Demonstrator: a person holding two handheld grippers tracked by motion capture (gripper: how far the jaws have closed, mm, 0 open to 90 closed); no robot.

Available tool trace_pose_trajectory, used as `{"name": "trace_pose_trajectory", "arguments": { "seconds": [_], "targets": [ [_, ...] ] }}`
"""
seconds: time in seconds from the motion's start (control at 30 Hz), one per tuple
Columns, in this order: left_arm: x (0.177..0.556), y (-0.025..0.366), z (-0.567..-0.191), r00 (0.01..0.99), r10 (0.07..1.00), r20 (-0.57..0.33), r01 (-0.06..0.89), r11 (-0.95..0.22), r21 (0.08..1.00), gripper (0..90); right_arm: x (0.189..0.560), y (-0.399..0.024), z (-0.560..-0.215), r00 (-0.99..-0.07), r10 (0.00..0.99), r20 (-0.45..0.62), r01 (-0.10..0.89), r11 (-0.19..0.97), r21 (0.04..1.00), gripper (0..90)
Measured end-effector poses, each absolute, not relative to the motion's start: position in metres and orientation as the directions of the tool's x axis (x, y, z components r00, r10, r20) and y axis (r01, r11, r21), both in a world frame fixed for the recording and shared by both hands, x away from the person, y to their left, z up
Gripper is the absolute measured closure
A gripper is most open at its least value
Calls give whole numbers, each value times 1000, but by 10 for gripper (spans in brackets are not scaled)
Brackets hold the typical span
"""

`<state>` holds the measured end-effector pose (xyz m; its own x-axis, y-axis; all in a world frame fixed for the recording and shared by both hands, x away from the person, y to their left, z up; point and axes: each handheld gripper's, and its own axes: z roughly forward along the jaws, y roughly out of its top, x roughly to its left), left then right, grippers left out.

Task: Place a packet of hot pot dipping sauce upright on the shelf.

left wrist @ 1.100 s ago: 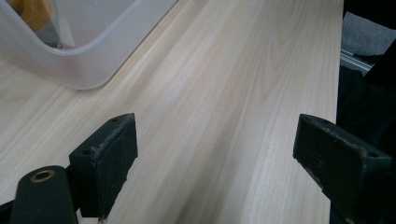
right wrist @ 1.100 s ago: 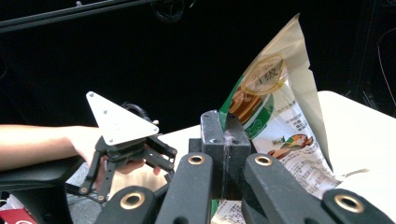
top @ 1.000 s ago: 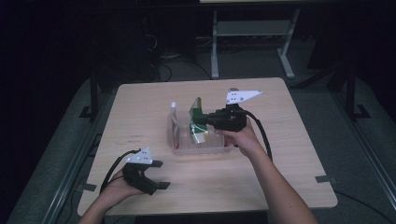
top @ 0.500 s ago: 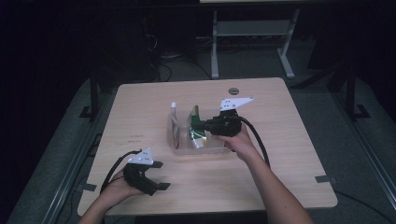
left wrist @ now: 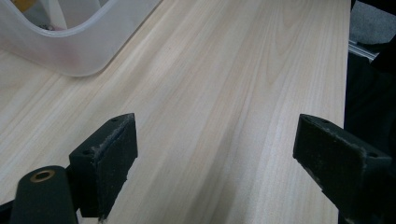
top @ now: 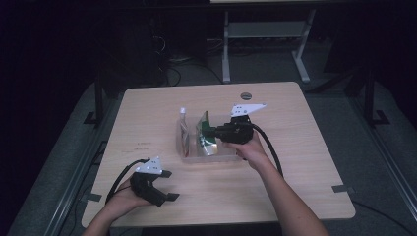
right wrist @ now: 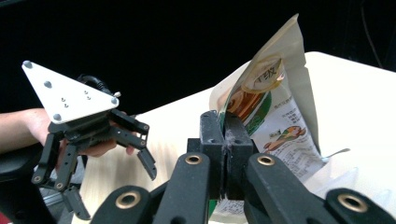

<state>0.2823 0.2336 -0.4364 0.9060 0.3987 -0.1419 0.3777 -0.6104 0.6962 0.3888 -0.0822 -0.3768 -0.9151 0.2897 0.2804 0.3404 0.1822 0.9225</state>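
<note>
The right gripper (right wrist: 226, 154) pinches a food pouch (right wrist: 268, 107) over the clear tub (top: 189, 153); the left gripper (left wrist: 215, 163), nearer the person than the tub, is spread

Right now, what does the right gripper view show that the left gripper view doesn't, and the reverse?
Right gripper view: the right gripper shut on a printed pouch, with the left gripper open farther off. Left gripper view: the left gripper's own wide-apart jaws over bare wood, and a corner of the clear plastic bin. Both share the light wooden table.
</note>
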Motion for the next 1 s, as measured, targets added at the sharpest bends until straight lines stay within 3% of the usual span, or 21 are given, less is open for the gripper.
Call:
{"name": "trace_pose_trajectory", "arguments": {
  "seconds": [0.17,0.2,0.3,0.4,0.43,0.63,1.0],
  "targets": [
    [282,233,-437,906,398,-144,380,-613,693,134,389,-85,-375,-910,330,252,325,188,927,804],
    [282,233,-437,906,397,-145,380,-613,693,134,389,-85,-374,-907,342,245,322,191,927,732],
    [282,233,-437,907,395,-143,377,-615,693,134,387,-85,-373,-907,356,226,314,209,926,690],
    [283,233,-436,907,395,-143,376,-613,694,134,385,-84,-371,-903,381,198,301,231,925,607],
    [283,234,-436,908,395,-141,375,-614,695,134,383,-84,-369,-900,394,187,298,242,923,531],
    [282,234,-436,909,394,-139,372,-613,697,134,376,-83,-363,-883,449,137,292,296,909,382],
    [282,234,-435,907,396,-143,376,-608,699,134,370,-93,-363,-870,475,134,322,342,883,336]
  ]
}}
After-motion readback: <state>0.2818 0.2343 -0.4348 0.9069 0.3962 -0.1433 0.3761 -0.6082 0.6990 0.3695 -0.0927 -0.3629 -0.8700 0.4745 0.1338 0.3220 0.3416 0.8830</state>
